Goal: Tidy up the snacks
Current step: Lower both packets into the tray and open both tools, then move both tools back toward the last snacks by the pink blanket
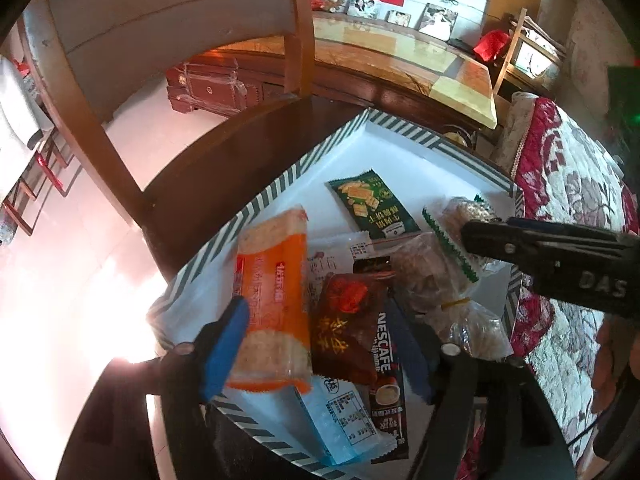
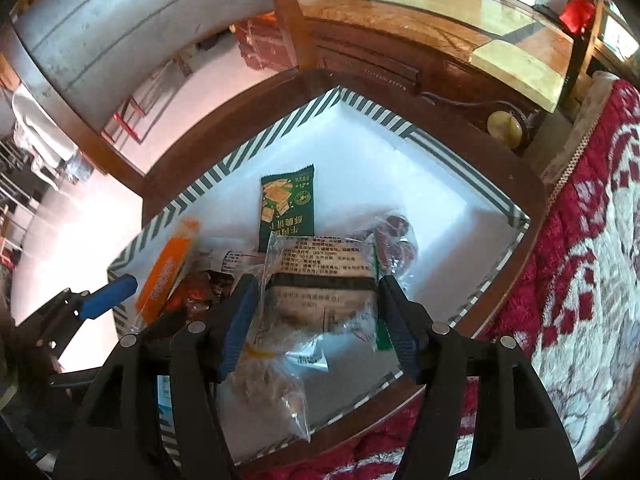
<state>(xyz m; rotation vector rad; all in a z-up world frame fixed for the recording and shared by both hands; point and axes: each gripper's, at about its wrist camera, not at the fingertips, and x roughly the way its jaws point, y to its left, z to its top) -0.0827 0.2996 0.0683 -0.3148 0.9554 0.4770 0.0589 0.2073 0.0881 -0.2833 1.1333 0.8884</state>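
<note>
A white tray with a striped rim point(image 1: 280, 192) point(image 2: 248, 148) holds several snack packets. My left gripper point(image 1: 316, 308) stands open over an orange-and-clear wafer packet point(image 1: 276, 300), a red-brown packet point(image 1: 348, 328) and a Nescafe stick point(image 1: 386, 360); its blue pad point(image 1: 224, 348) lies beside the orange packet's left edge. My right gripper point(image 2: 318, 284) is open, its pads flanking a clear packet with printed text point(image 2: 320, 292) that rests in the tray. A green cracker packet point(image 1: 372, 204) point(image 2: 288, 204) lies flat farther in.
The tray sits on a dark wooden table point(image 1: 224, 168). A red floral quilt point(image 1: 580, 184) point(image 2: 580, 240) borders the right side. A wooden chair point(image 1: 296, 40) and a glossy counter point(image 2: 480, 28) stand beyond. The tray's far half point(image 2: 360, 152) is bare white.
</note>
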